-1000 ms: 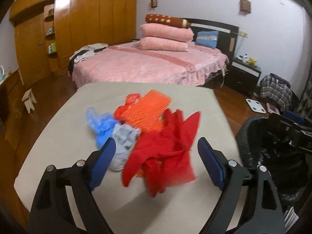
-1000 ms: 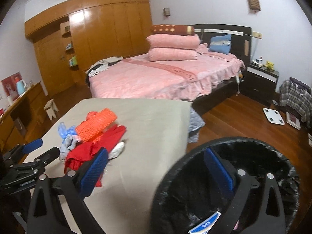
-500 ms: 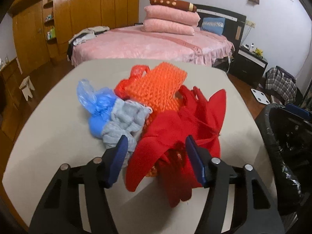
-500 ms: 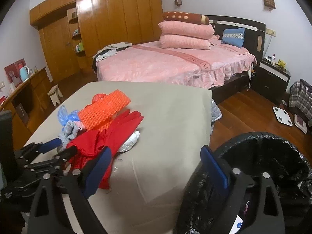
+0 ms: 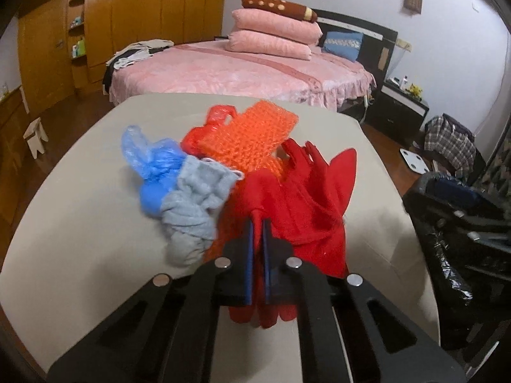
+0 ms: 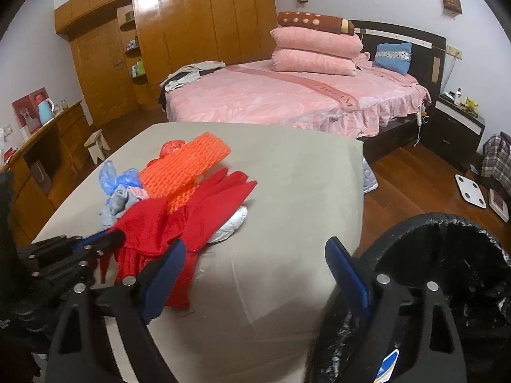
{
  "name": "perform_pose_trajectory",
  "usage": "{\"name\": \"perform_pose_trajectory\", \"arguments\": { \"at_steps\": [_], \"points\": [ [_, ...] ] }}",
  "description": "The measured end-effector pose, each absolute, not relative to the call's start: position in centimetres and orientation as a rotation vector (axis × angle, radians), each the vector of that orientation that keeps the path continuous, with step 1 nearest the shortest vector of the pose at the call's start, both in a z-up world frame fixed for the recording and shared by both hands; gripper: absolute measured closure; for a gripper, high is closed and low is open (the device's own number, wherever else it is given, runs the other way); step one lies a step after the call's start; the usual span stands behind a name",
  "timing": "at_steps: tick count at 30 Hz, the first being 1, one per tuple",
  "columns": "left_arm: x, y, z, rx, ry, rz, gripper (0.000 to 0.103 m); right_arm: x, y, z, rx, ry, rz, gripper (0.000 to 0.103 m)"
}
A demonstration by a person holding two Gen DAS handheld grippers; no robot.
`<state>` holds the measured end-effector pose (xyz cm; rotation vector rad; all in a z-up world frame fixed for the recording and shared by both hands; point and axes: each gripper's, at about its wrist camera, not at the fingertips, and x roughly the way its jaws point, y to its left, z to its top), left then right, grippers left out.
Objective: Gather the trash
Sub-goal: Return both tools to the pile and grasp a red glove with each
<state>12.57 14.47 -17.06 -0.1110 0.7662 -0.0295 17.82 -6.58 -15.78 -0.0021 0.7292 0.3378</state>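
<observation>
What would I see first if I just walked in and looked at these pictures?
First the bright heap on the beige table: a red cloth in front, an orange net behind it, blue and grey bits to the left. The left gripper has its jaws shut on the red cloth. On the right, a black-bagged trash bin waits beside the table, with the big pink bed behind everything.

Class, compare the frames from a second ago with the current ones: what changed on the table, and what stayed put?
The left gripper moved in and shut on the red cloth. The right gripper stays open beside the black bin; the rest of the trash pile has not moved.
</observation>
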Motion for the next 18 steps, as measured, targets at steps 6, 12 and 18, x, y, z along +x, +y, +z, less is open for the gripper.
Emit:
{"name": "perform_pose_trajectory", "arguments": {
  "at_steps": [6,12,18],
  "points": [
    [11.1,16.3,-16.3,-0.119,0.762,0.01,0.099,17.6,-4.8,-16.8,-0.012,0.745,0.369,0.023],
    [10.5,17.7,-16.7,-0.13,0.778,0.04,0.099,18.3,-2.4,-18.3,-0.04,0.774,0.396,0.03],
    [10.4,18.0,-16.7,-0.128,0.778,0.044,0.099,19.7,-0.7,-20.1,-0.04,0.84,0.438,0.054]
  ]
}}
